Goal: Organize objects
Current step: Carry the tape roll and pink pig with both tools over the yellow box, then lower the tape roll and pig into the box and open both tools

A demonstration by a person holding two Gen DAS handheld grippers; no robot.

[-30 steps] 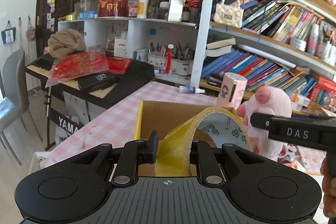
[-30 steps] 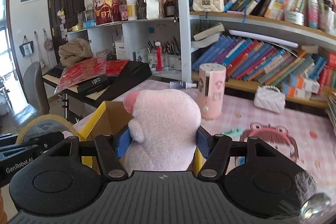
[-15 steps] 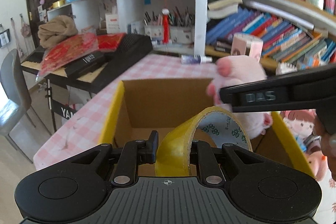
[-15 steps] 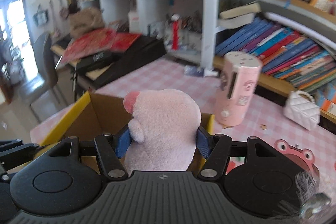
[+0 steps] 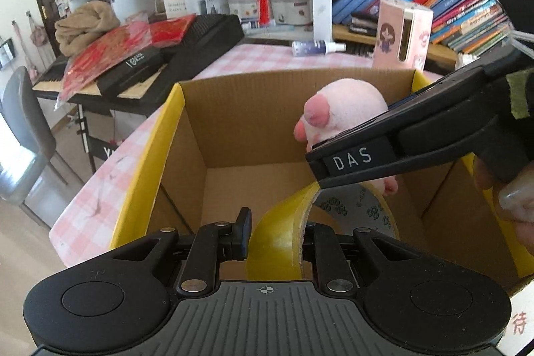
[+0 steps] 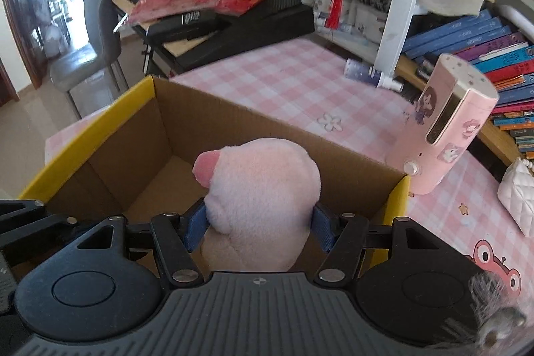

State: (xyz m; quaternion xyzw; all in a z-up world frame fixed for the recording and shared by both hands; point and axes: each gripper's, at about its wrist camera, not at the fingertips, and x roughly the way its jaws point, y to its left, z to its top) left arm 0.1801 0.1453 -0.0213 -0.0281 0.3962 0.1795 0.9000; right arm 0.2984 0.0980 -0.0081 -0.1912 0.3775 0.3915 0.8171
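An open cardboard box with yellow rim (image 5: pixel 157 135) stands on the pink checked table; it also shows in the right wrist view (image 6: pixel 100 119). My left gripper (image 5: pixel 275 234) is shut on a roll of yellow tape (image 5: pixel 283 236) and holds it over the box's near side. My right gripper (image 6: pixel 258 222) is shut on a pink plush toy (image 6: pixel 263 186) and holds it above the inside of the box. In the left wrist view the plush toy (image 5: pixel 340 109) and the right gripper's finger marked DAS (image 5: pixel 353 157) reach in from the right, just above the tape.
A pink cylinder device (image 6: pixel 447 122) stands right behind the box. A small spray bottle (image 6: pixel 367 75) lies by the shelf post. A white quilted purse (image 6: pixel 517 199) sits at the right. A keyboard (image 5: pixel 140 69) with red packets and a grey chair (image 6: pixel 96 32) are on the left.
Both grippers have moved forward and down over the box, and the views now look into it. The plush toy has come lower, inside the box rim. Both grips are unchanged.
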